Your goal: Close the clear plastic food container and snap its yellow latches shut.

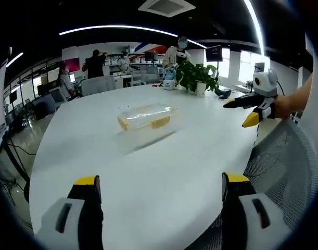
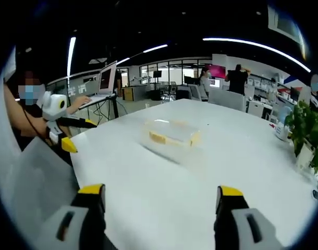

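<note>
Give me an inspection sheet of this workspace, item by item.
Surface: large white oval table, bare around the job's thing.
Job's things: clear plastic food container with yellow latches, lid on; latch state too blurred to tell.
Clutter: potted green plant at the far edge.
Grippers: left gripper and right gripper both open, apart from the container.
Cables: nothing seen on the table.
Surroundings: open office, people at desks, grey mesh chair.

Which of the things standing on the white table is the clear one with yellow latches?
The clear plastic food container near the table's middle. The others, a potted plant and a bluish object beside it, stand at the far edge.
</note>
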